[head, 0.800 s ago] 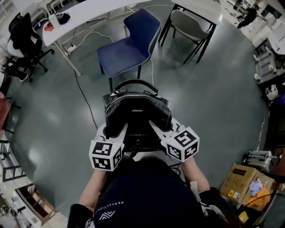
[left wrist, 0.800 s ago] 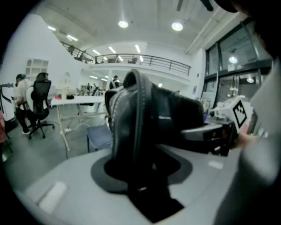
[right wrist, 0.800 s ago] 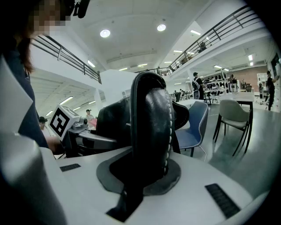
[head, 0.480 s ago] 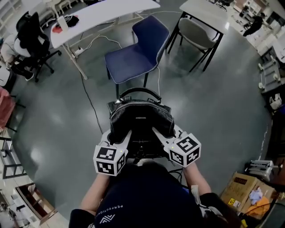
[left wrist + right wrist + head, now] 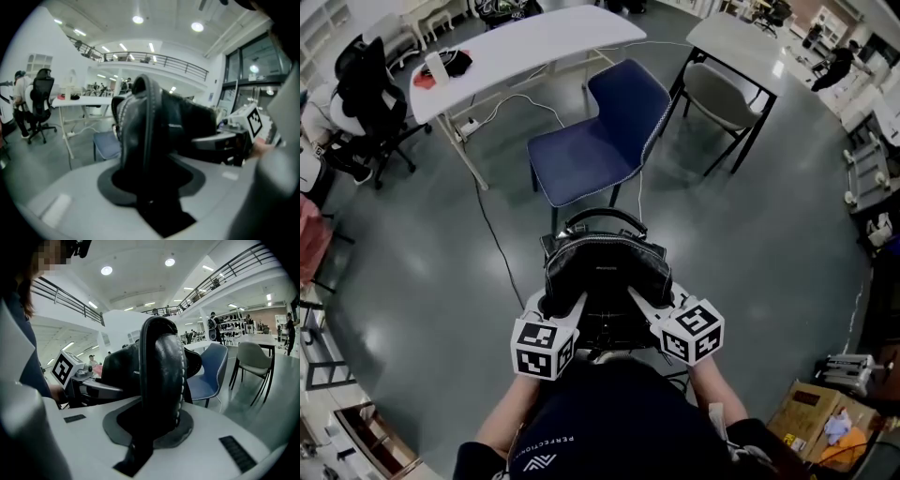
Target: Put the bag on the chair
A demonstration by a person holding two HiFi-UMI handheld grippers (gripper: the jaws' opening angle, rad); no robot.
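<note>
- the bag (image 5: 602,277) is hanging in the air just in front of the person, near the blue chair (image 5: 591,155) but not yet over its seat.
- judging by this, the carrying is partly done; bringing the bag over the seat, lowering it and letting go are remaining.
- the left gripper (image 5: 562,305) and right gripper (image 5: 639,302) are each clamping on one side of the bag, both reaching forward and tilting somewhat downward.

Black leather-look bag (image 5: 605,272), glossy and smooth, pale stitching along its edge. Beyond the bag, blue chair (image 5: 591,155), matt cloth-like seat, dark metal legs. Under the bag, grey floor (image 5: 422,253), smooth, faint sheen.
</note>
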